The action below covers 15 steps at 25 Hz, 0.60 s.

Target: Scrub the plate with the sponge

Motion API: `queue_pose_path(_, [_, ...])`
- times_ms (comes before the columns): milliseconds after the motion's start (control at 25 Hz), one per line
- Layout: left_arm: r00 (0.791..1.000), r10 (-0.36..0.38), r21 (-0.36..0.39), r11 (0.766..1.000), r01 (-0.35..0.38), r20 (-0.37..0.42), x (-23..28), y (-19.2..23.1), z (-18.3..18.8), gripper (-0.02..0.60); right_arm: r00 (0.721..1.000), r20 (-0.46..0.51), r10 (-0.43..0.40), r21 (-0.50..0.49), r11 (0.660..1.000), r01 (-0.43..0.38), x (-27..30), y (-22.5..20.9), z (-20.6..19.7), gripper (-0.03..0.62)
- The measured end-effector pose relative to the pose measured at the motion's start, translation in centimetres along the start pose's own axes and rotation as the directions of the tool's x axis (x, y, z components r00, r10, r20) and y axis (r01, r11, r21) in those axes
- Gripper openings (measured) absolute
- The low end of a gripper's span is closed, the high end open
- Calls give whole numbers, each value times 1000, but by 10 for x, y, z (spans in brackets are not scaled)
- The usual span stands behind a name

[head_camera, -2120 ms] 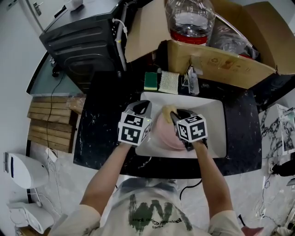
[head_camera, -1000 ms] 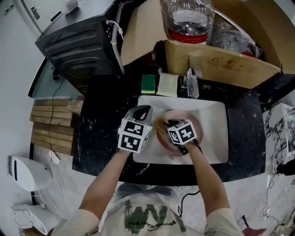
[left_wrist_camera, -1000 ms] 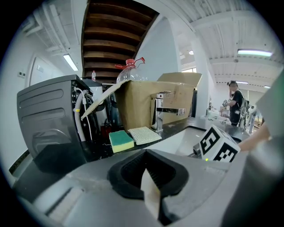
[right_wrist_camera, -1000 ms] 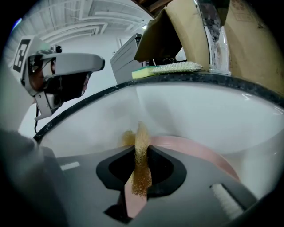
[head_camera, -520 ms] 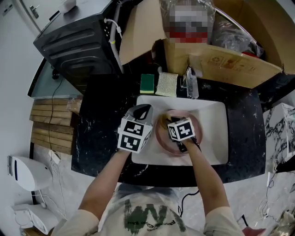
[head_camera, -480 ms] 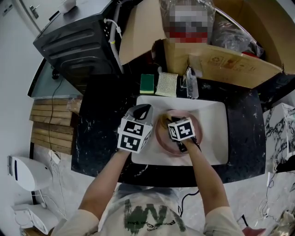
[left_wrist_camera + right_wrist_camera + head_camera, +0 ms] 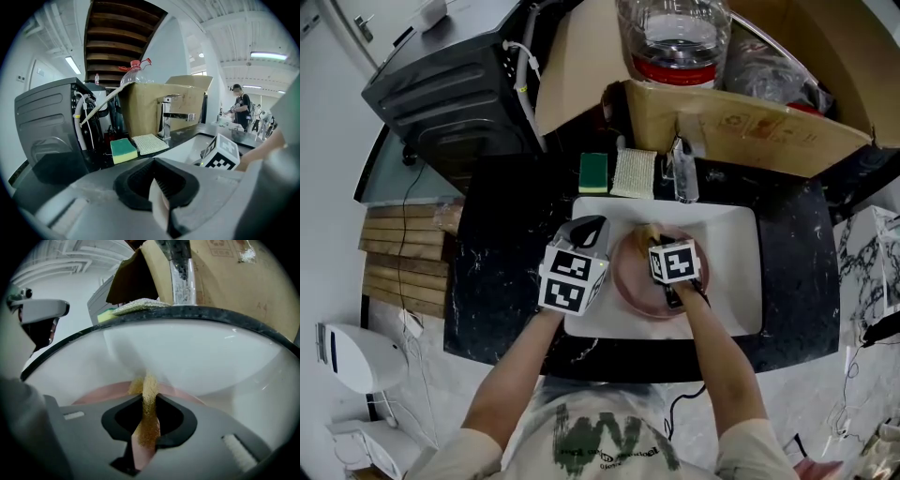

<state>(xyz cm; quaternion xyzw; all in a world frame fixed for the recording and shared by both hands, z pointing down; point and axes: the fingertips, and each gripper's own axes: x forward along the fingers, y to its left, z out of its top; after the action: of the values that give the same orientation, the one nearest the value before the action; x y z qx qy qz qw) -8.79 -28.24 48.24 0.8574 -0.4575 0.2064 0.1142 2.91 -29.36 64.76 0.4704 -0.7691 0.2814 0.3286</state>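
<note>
where the person's forearms reach down over the basin, the left gripper (image 7: 159, 199) has its ribbed black pads closed on a thin, pale, pink-tinged edge, which looks to be the rim of the plate (image 7: 630, 278), a round, smooth pink dish lying in the sink (image 7: 733, 267). just beside it, the right gripper (image 7: 145, 414) has its jaws pinched tight on the sponge (image 7: 147, 392), a tan, coarse, porous piece squeezed to a narrow strip, its tip touching the plate's far part. the sink is a glossy white rectangle with rounded corners, set into a black, white-flecked stone counter (image 7: 506, 253). on the counter behind the sink lie a green and yellow scouring pad (image 7: 593, 172) and, right next to it, a pale woven mesh cloth (image 7: 634, 172), both flat and rectangular. a shiny metal faucet (image 7: 180, 273) rises at the sink's back edge. behind it stands an open brown cardboard box (image 7: 750, 131), and beside that a clear plastic bottle (image 7: 672, 33) with a red band.
</note>
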Motion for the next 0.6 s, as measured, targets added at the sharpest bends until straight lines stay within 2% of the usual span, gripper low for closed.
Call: queue_pose_path(600, [1000, -21, 6, 1000, 21, -11, 2, -6, -3, 0, 986, -57, -158, 62, 985, 162, -15, -44, -13, 72])
